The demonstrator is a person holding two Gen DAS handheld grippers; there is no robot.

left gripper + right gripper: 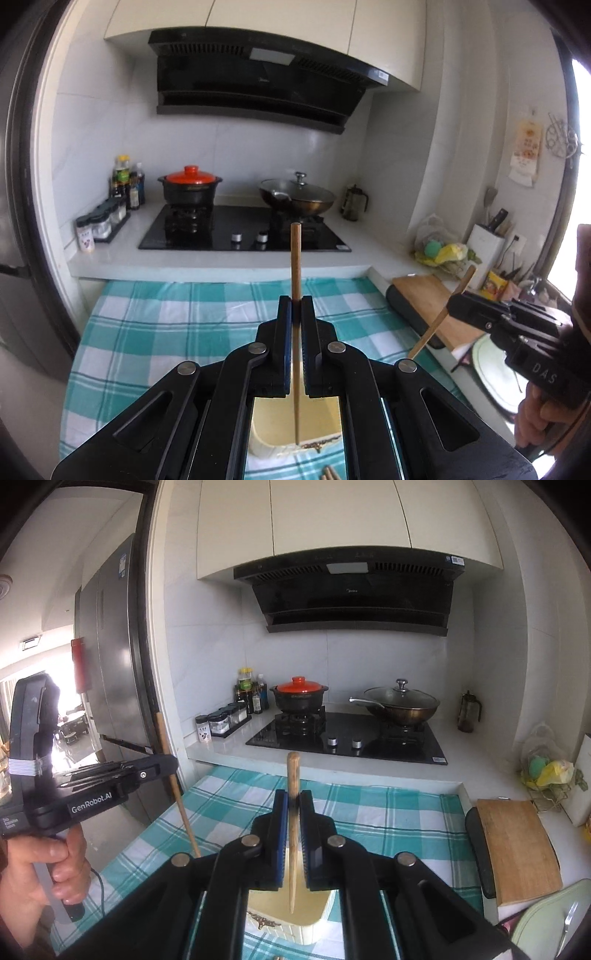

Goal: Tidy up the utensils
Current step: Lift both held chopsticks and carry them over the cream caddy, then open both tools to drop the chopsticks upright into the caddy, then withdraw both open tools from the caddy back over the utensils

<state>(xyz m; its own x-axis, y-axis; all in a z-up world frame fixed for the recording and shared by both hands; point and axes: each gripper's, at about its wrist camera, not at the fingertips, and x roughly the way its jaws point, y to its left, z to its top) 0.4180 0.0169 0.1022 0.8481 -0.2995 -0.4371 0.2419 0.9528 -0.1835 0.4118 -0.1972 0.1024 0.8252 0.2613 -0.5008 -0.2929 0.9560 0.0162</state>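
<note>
My left gripper is shut on a wooden chopstick that stands upright, its thin tip over a cream utensil holder below the jaws. My right gripper is shut on a second wooden chopstick, also upright, its tip over the same cream holder. The right gripper shows in the left wrist view with its chopstick slanted. The left gripper shows in the right wrist view with its chopstick. More chopstick ends lie on the cloth.
A teal checked cloth covers the table. Behind it is a white counter with a black hob, a red-lidded pot, a wok and spice jars. A wooden cutting board and a pale green tray are at right. A fridge stands at left.
</note>
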